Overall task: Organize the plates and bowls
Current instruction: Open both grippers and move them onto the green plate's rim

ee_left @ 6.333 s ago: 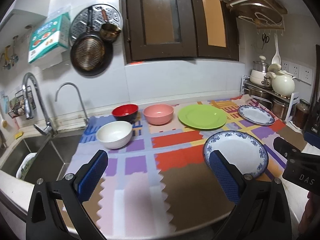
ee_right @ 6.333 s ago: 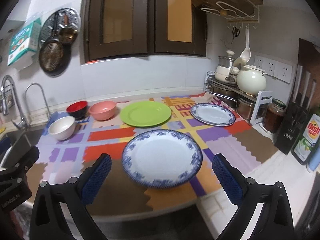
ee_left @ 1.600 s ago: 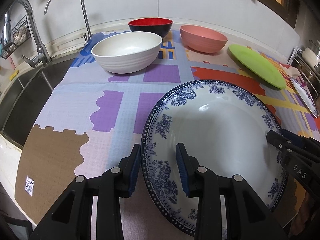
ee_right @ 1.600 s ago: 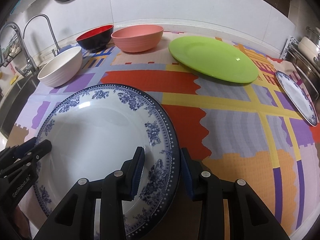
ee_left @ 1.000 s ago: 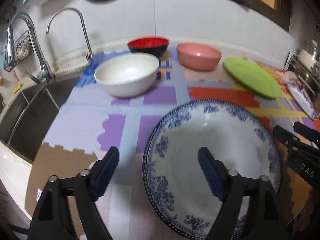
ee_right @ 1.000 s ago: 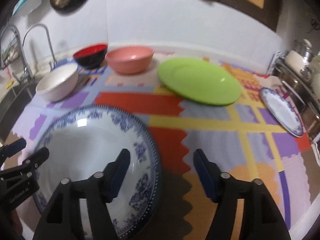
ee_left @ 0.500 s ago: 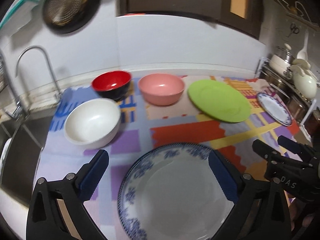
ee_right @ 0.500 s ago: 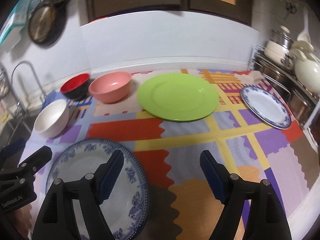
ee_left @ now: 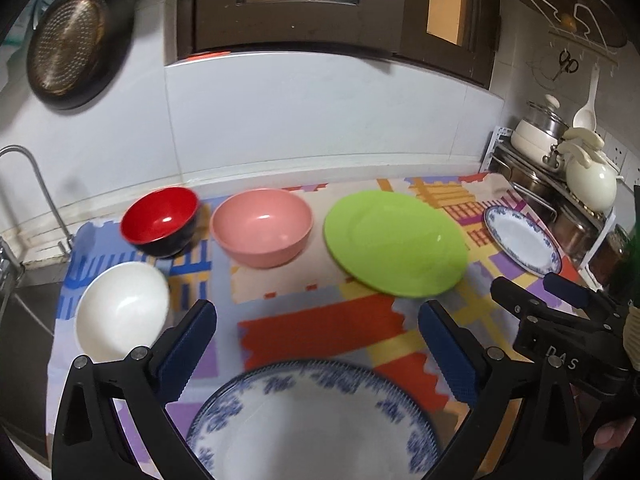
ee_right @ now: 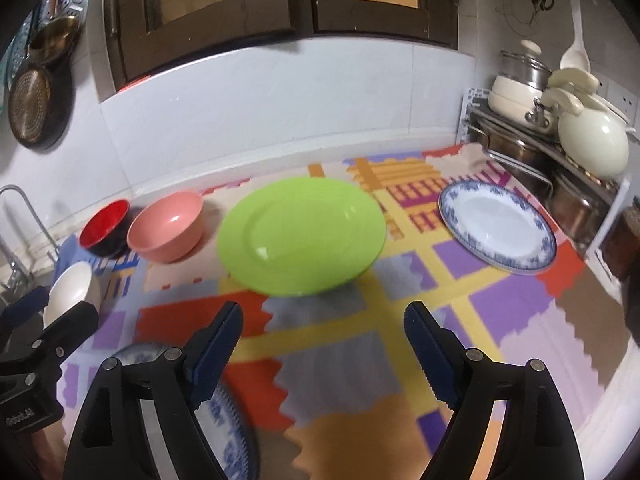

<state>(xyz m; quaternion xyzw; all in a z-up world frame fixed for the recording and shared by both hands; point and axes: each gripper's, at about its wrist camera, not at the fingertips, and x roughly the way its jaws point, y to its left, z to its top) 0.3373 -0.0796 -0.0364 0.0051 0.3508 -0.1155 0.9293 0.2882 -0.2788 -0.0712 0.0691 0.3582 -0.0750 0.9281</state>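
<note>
My left gripper [ee_left: 316,320] is wide open above the far rim of the large blue-patterned plate [ee_left: 316,420], which lies flat on the colourful mat [ee_left: 320,328]; nothing is between its fingers. My right gripper [ee_right: 324,316] hangs over the mat with its jaws opening and empty; the large plate [ee_right: 236,440] shows behind its left finger. Further back sit a green plate [ee_left: 394,244], a small blue-patterned plate [ee_right: 496,228], a pink bowl [ee_left: 262,232], a red bowl [ee_left: 160,220] and a white bowl [ee_left: 122,312].
A faucet [ee_left: 36,184] and the sink are at the left edge. A metal rack with pots and a cream kettle [ee_right: 592,140] stands at the right. Pans [ee_left: 64,48] hang on the wall beneath dark cabinets.
Both grippers were shut on opposite rims of the large plate; they have let go, opened wide and lifted back. The plate now lies near the front left of the mat.
</note>
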